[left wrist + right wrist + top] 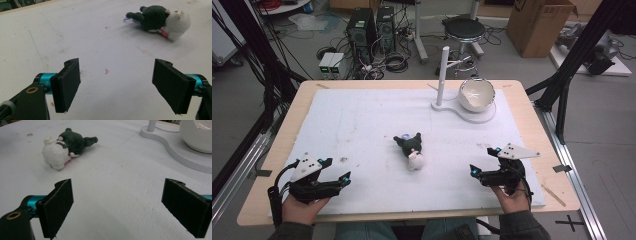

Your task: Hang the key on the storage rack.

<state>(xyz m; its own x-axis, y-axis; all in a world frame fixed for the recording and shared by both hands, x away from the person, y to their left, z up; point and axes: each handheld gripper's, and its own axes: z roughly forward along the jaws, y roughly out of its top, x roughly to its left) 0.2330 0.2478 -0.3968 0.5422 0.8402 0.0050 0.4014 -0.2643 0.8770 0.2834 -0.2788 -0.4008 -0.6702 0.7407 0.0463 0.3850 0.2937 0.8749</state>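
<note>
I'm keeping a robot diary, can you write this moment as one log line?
left gripper: open, empty | right gripper: open, empty | plush toy: lying on white mat, between grippers, untouched | bowl: on stand

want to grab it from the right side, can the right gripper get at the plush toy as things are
Probably yes. The right gripper has its jaws open and empty, and bare white mat lies between it and the plush toy. The bowl and its stand sit off to the side, out of the way.

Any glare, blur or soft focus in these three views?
High view: sharp, even light, glare inside the white bowl. Left gripper view: plush toy slightly soft with a faint shadow. Right gripper view: the bowl at the top right is overexposed.
</note>
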